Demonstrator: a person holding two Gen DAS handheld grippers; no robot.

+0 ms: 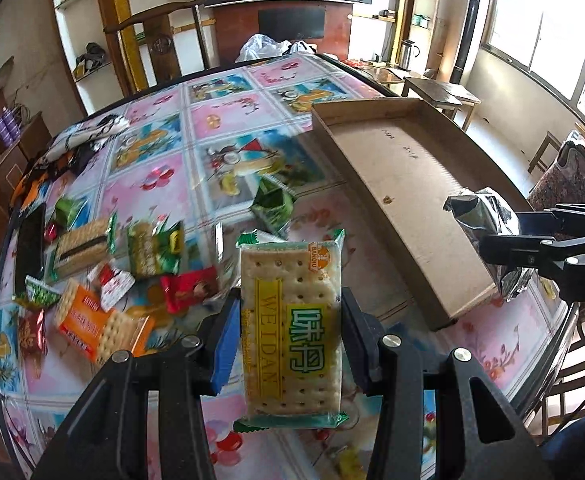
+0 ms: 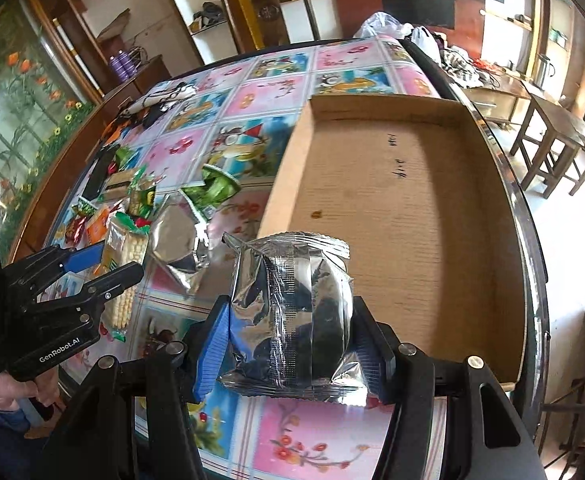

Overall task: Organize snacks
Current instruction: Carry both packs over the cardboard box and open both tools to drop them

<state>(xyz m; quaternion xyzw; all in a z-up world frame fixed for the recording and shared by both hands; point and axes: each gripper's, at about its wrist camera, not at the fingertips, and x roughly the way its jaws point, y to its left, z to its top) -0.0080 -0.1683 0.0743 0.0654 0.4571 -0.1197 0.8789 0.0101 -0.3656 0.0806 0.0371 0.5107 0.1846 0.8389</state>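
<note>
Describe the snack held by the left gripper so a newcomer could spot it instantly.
Start at the shallow brown cardboard tray on the floral tablecloth; to its left, the left gripper holds a clear-wrapped rectangular cracker packet upright. Its yellow WEIDAN band, green label and green crimped ends separate it from the plain silver foil pouch in the right gripper.

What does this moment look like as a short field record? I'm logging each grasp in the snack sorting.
left gripper: shut on cracker packet, held above the table
right gripper: shut on silver foil pouch, near the box's front edge
cardboard box: open, nothing inside
loose snacks: scattered on the table's left side
second foil pouch: lying on the tablecloth beside the box
</note>
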